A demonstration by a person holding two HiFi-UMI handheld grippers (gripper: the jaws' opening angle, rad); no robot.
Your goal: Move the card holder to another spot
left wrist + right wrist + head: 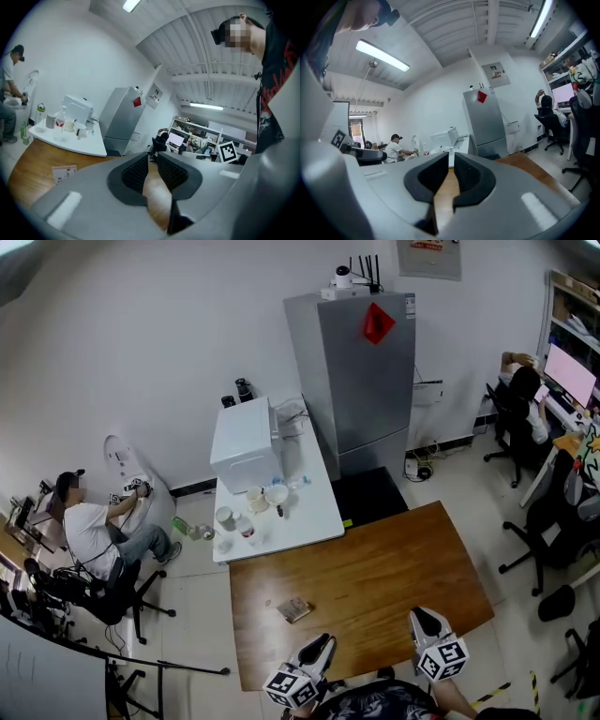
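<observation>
Closest up are the two grippers, left gripper [322,643] and right gripper [424,617], both hanging over the near edge of the wooden desk [375,568]. Each gripper's own view shows the jaws nearly together with just a sliver of gap. Nothing is in either pair, only desk showing through.

So the card holder [294,608] isn't held. It sits on the wooden desk by itself, a bit ahead of the left jaws and off to their left. It's well off to the left of the right jaws, and the right gripper view doesn't catch it at all. From the left gripper view it shows low and left [64,173], not lined up with the jaws.

Farther ahead of the jaws is a white desk [309,521] with cups [253,498], then a grey fridge [366,381].

My read: nobody's gripping anything, so this is either before the pickup or after the drop, can't say which. If the pickup's still to come, the left jaws need to spread, tip down and swing left over the holder.
</observation>
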